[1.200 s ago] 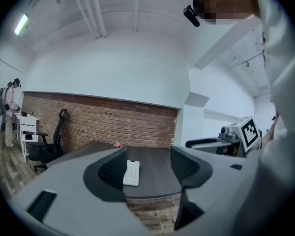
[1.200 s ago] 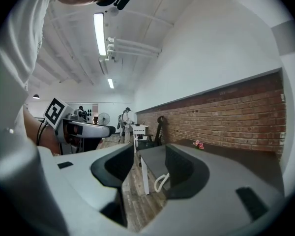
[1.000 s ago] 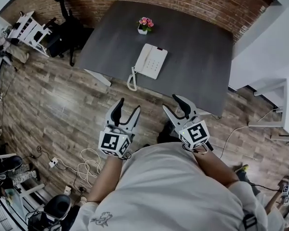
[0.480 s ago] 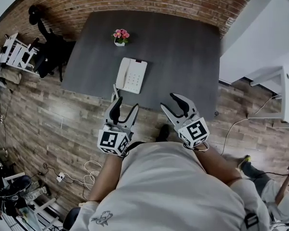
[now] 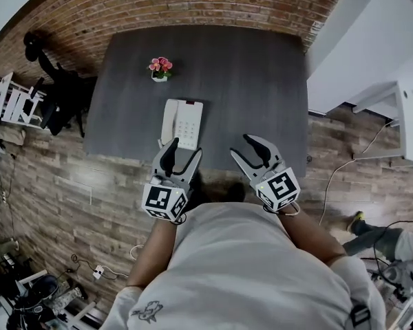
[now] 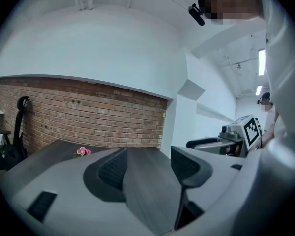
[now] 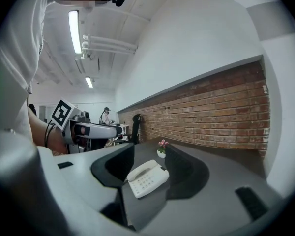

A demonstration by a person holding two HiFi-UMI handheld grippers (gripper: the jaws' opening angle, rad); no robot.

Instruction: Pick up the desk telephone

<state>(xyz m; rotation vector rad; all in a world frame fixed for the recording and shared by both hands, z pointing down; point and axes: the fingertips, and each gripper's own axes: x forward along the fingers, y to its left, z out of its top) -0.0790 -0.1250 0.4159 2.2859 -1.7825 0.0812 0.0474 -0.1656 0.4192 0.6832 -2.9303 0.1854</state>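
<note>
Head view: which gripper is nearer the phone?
The left gripper: its open jaws reach the near end of the phone, while the right gripper stands off to the phone's side.

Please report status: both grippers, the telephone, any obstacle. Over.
Left gripper open, empty; right gripper open, empty. Desk telephone flat on table, untouched, just ahead of left gripper. Nothing in the way; flower pot behind it, apart.

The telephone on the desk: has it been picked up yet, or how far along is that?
Nothing is done yet: the telephone lies flat on the desk. In hand: the left gripper and right gripper hover at the desk's near edge, fingers apart, empty. Remaining: reach the telephone, grip and lift it.
</note>
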